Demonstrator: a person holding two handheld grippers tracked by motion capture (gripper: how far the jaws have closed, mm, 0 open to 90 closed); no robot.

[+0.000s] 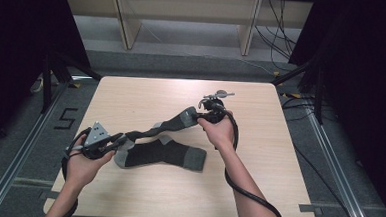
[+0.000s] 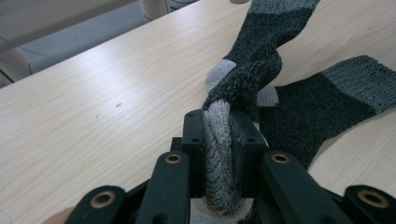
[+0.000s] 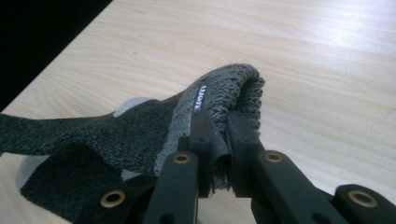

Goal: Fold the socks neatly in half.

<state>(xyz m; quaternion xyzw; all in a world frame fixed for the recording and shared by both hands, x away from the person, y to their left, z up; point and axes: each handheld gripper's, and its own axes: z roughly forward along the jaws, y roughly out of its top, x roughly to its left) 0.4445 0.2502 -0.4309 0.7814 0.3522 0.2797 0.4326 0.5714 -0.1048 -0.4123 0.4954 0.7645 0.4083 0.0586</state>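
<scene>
Two dark grey socks with light grey toes, heels and cuffs are on the wooden table [image 1: 146, 93]. One sock [image 1: 161, 154] lies flat near the middle. The other sock [image 1: 157, 129] hangs stretched and twisted above it, held at both ends. My left gripper [image 1: 115, 143] is shut on its light grey toe [image 2: 218, 154]. My right gripper [image 1: 199, 118] is shut on its folded cuff [image 3: 229, 95]. In the left gripper view the held sock [image 2: 254, 60] runs away from the jaws, and the flat sock [image 2: 327, 107] lies to its right.
The table's left edge drops to a dark floor in the right gripper view. Black curtains flank the table, with wooden shelving legs [image 1: 128, 25] and loose cables [image 1: 280, 38] behind it. Bare tabletop lies at the far side and right [image 1: 273, 163].
</scene>
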